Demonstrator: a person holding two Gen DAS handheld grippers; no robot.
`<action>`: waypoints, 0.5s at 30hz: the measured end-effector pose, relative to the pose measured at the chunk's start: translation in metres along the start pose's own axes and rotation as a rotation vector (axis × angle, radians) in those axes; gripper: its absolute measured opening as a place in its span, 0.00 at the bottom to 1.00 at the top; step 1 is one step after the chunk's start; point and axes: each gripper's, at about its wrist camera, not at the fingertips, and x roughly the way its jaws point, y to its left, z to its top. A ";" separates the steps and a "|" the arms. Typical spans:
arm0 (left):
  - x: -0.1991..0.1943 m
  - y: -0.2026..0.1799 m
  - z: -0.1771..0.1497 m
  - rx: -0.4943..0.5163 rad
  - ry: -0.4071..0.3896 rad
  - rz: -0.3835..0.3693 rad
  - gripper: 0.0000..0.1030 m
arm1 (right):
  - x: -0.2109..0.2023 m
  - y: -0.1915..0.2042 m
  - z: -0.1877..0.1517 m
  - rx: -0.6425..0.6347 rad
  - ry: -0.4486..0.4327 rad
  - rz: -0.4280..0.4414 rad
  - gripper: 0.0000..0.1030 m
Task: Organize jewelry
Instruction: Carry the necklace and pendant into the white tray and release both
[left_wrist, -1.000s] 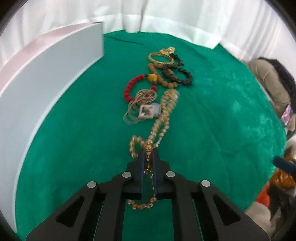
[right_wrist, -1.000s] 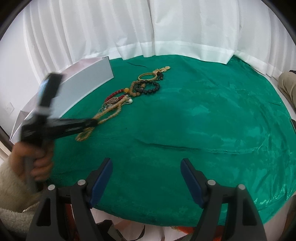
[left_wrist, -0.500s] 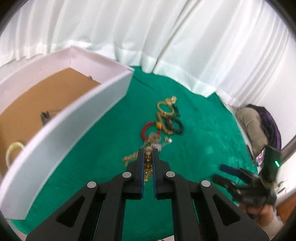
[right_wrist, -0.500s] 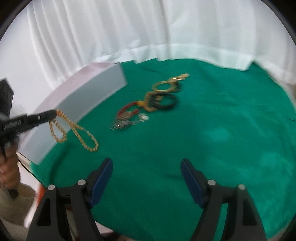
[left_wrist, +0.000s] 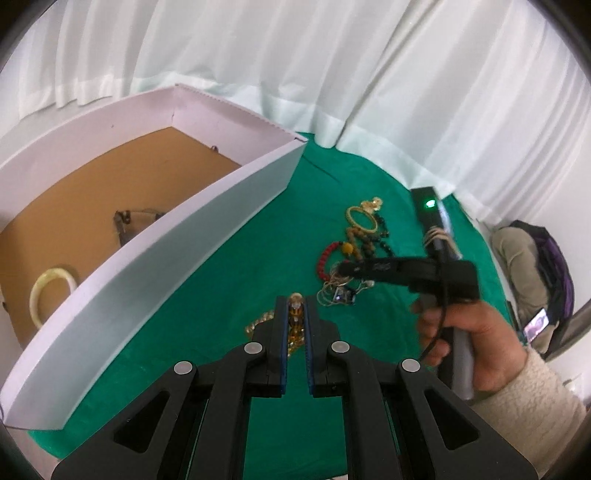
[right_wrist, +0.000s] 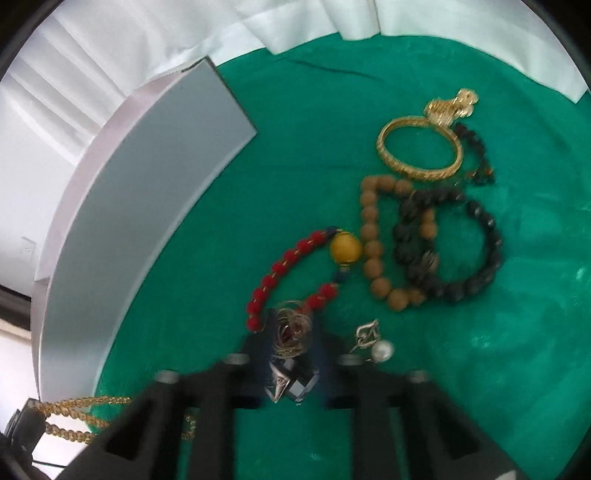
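Since the earlier frames the left hand-held gripper has lifted the gold bead chain off the green tabletop and risen beside the box, while the right hand-held gripper has come down from well back onto the jewelry pile. Nearest in the left wrist view, the left hand-held gripper's fingers are pressed together on the gold bead chain, which hangs between them and loops out to their left; in the right wrist view the same chain dangles at the lower left, clear of the cloth. The right hand-held gripper, held in the person's right hand, sits low over a tangle of thin wire rings with a dark faceted pendant between its fingers; motion blur hides whether the fingers are closed on it. Just right of it lies a pearl earring. Beyond come a red bead bracelet with a yellow bead, then a tan wooden bead bracelet touching a black bead bracelet, then a gold bangle and a gold ornament. To the left stands the white box, holding a pale bangle on its brown floor.
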 end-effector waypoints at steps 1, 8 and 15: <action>-0.001 0.002 0.000 -0.006 0.001 -0.003 0.05 | -0.004 0.000 0.000 0.005 -0.006 0.004 0.06; -0.019 0.000 0.013 -0.033 0.001 -0.059 0.05 | -0.078 0.016 -0.007 -0.060 -0.128 0.071 0.05; -0.074 -0.004 0.048 -0.054 -0.062 -0.120 0.05 | -0.158 0.055 0.010 -0.193 -0.262 0.113 0.05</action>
